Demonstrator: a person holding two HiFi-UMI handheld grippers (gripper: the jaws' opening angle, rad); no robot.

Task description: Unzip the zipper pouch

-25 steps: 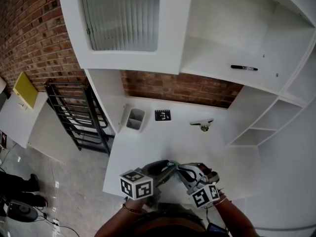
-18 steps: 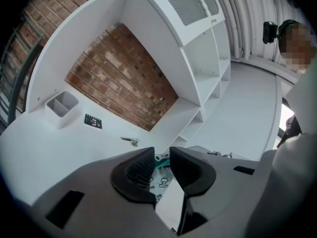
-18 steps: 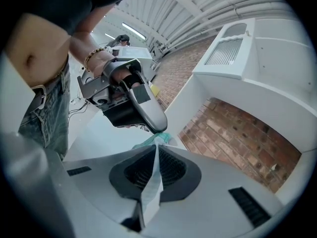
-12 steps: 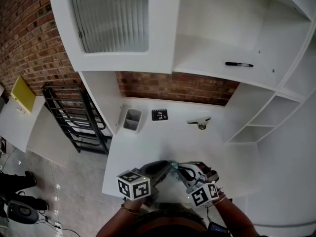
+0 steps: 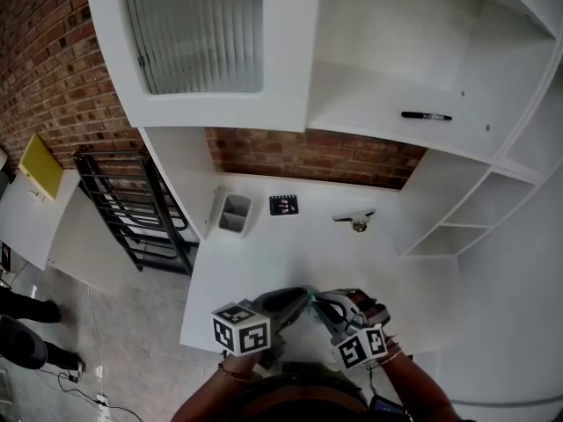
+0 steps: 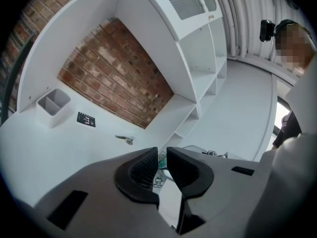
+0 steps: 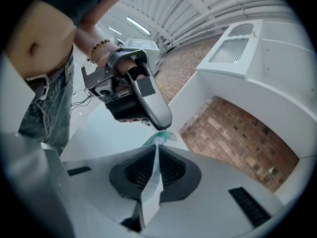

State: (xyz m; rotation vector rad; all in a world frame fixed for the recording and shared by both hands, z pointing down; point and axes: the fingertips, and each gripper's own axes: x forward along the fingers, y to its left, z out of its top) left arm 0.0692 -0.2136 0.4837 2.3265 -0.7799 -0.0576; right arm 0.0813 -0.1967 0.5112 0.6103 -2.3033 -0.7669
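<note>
The zipper pouch (image 7: 153,185) is a thin pale pouch with a teal zipper end (image 7: 160,137), held in the air between both grippers above the white table's (image 5: 290,253) near edge. My right gripper (image 7: 156,155) is shut on the pouch's thin edge, which runs up between its ribbed pads. My left gripper (image 7: 162,128) faces it; its jaws have just been closing and now pinch the teal zipper end (image 6: 161,158). In the head view the left gripper (image 5: 303,295) and right gripper (image 5: 319,305) meet tip to tip, and the pouch is mostly hidden.
At the table's back stand a grey two-compartment holder (image 5: 236,213), a small black card (image 5: 284,205) and a metal clip (image 5: 356,221). A black marker (image 5: 427,115) lies on a shelf above. A black wire rack (image 5: 141,209) stands left of the table.
The left gripper's jaws have drawn together on the pouch's teal end. Both hands stay in about the same place; the right grip is unchanged.
</note>
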